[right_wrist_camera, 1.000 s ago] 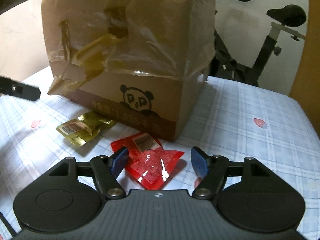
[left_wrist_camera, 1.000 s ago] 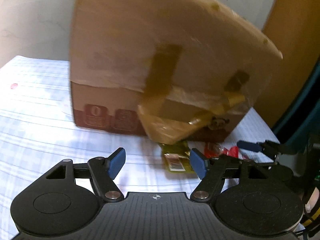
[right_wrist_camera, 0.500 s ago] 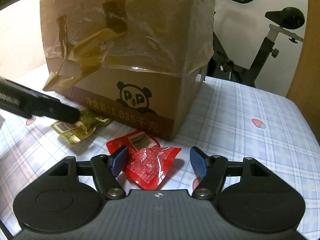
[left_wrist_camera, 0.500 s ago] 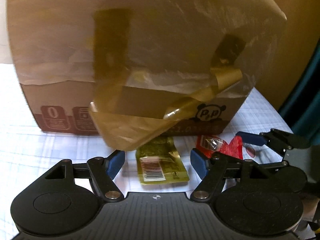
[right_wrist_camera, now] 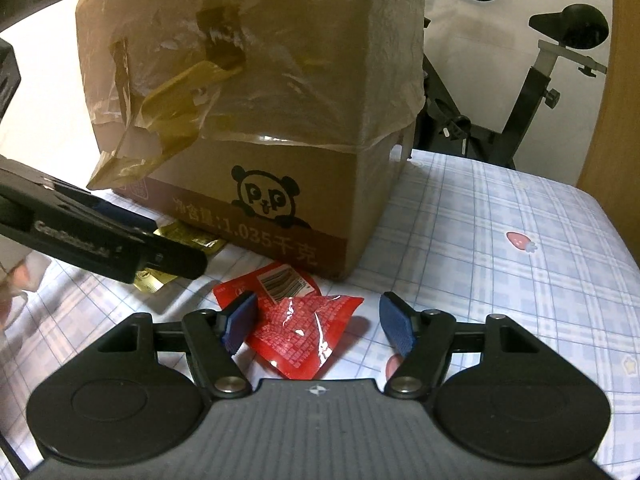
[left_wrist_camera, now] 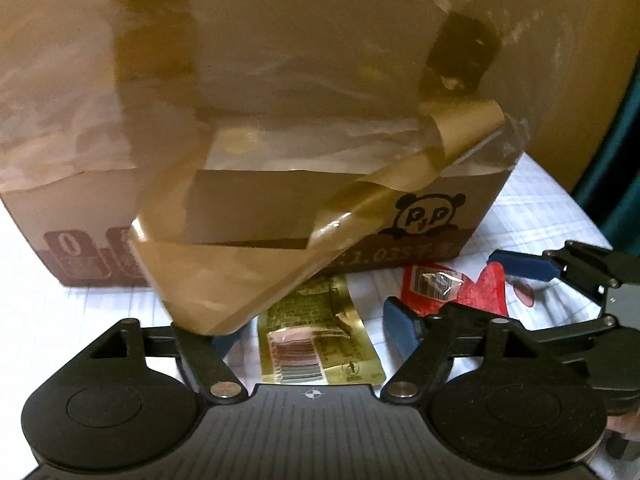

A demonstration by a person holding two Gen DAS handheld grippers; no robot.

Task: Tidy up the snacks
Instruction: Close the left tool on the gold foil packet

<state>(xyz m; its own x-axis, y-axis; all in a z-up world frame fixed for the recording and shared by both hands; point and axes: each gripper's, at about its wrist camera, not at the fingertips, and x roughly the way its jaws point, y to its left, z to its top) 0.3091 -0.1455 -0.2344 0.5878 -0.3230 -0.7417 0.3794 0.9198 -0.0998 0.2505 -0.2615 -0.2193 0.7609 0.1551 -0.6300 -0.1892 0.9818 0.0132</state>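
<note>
A gold snack packet [left_wrist_camera: 316,340] lies flat on the checked tablecloth in front of a tall cardboard box [left_wrist_camera: 280,208]. My left gripper [left_wrist_camera: 312,332] hovers over it, jaws opening, with the packet between the fingers and untouched. A loose flap of brown tape hides the left fingertip. Just to the right, a red snack packet [right_wrist_camera: 304,328] lies between the fingers of my right gripper [right_wrist_camera: 320,320], which is open; its right pad stands clear of the packet. The right wrist view shows the left gripper [right_wrist_camera: 168,240] over the gold packet [right_wrist_camera: 192,240].
The panda-printed box [right_wrist_camera: 280,120] is wrapped in clear film with brown tape hanging off it. An exercise bike [right_wrist_camera: 540,80] stands behind the table. The tablecloth [right_wrist_camera: 500,240] runs to the right of the box. A wooden panel [right_wrist_camera: 616,100] borders the far right.
My left gripper moved right and down toward the box; the gold packet now sits between its fingers, which stand a little wider. The right gripper kept still.
</note>
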